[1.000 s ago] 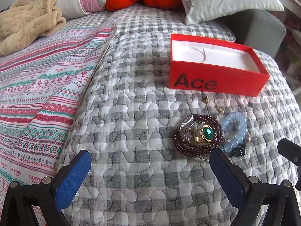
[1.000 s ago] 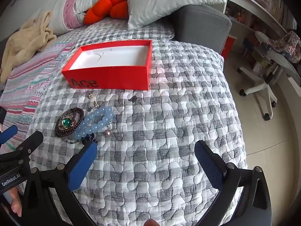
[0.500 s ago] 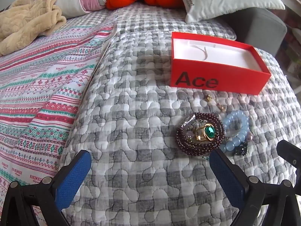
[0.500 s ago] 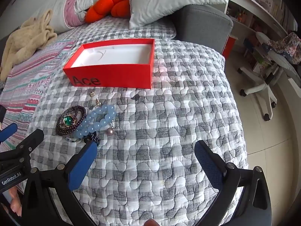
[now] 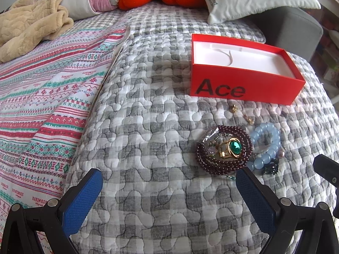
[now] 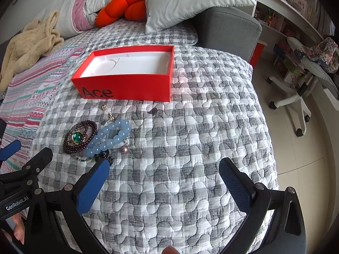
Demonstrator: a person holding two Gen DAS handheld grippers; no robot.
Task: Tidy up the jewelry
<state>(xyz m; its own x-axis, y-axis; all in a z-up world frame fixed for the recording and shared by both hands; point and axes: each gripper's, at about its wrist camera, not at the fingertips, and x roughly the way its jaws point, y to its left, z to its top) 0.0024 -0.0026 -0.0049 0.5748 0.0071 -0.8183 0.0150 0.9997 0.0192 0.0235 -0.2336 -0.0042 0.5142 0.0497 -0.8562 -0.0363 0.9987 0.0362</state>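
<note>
A small pile of jewelry lay on a grey checked quilt [image 6: 190, 127] on a bed, just in front of an open red box [image 6: 127, 89] with a white lining. A dark red bead bracelet [image 5: 224, 165] circled a gold ring with a green stone [image 5: 233, 147]; touching it sat a pale blue bead bracelet [image 6: 110, 139]. Two small gold earrings [image 5: 235, 108] lay nearer the box. The left gripper [image 5: 167, 190] and right gripper [image 6: 163, 180] both hovered above the quilt, fingers spread wide, holding nothing. The beads looked light, hard and likely to roll; pinching across one strand of a bracelet seemed the safest hold.
</note>
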